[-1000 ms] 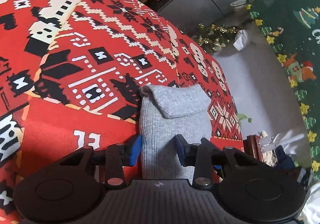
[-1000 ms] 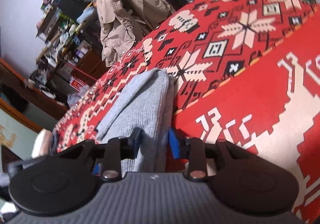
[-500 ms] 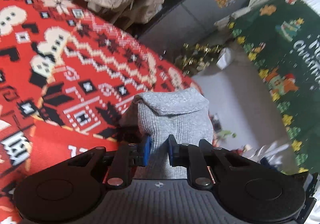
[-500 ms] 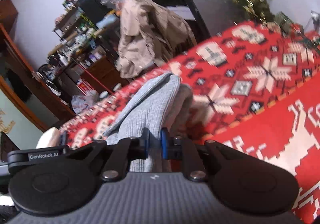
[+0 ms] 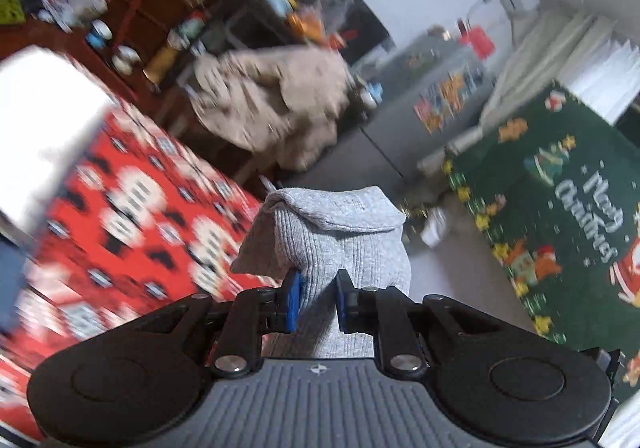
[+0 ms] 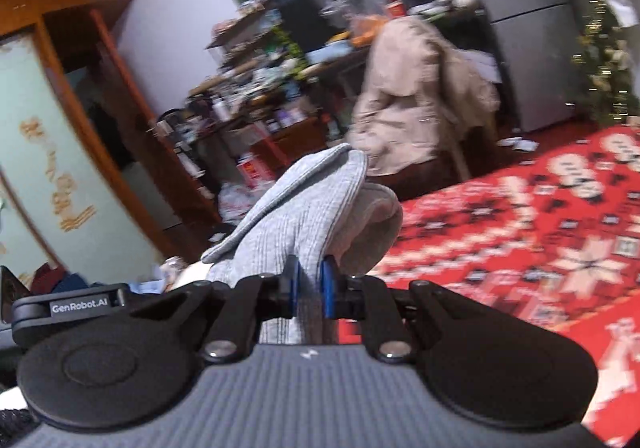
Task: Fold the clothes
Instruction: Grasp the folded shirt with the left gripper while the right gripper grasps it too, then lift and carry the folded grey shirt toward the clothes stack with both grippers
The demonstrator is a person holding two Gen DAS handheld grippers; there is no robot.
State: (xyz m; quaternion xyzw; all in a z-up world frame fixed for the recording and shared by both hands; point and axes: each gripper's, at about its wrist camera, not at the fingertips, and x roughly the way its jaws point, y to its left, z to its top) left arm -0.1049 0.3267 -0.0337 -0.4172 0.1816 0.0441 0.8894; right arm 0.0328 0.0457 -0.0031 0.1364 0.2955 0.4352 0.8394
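Both grippers hold the grey knitted garment up above the red patterned cloth.

The left gripper (image 5: 317,298) pinches the grey knitted garment (image 5: 336,244) between its blue pads, jaws narrow. The right gripper (image 6: 309,292) clamps the same garment (image 6: 316,215). Below lies the red patterned cloth (image 6: 540,232); behind it, a beige coat (image 6: 416,95) and cluttered shelves (image 6: 260,87).

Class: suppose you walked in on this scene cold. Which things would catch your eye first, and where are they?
First, the grey knitted garment, pinched in both the left gripper and the right gripper, right in front of each camera. Next, the red patterned blanket spread below, and the beige coat draped behind it.
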